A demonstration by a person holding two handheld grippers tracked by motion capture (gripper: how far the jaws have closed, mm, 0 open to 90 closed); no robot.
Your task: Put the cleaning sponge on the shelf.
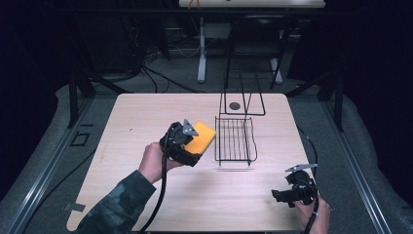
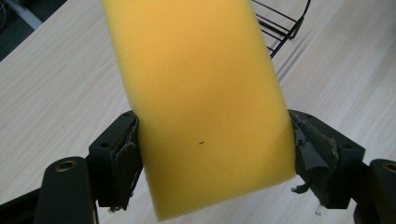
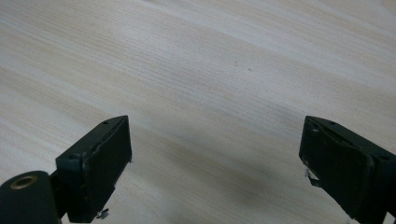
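Yellow sponge (image 2: 205,107) clamped in left tongs (image 2: 215,154) beside wire rack (image 1: 235,139); right tongs (image 3: 215,168) gape wide, empty.

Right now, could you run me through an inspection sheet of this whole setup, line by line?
Surface: pale wooden table, bare apart from the items below.
Job's things: yellow sponge, held above the table; black wire rack beside it.
Clutter: small dark round spot near the far edge, too small to identify.
Grippers: left hand-held gripper shut on the sponge; right hand-held gripper open, holding nothing.
Cables: one trails from each gripper.
Surroundings: dark room, desk legs and floor cables behind.
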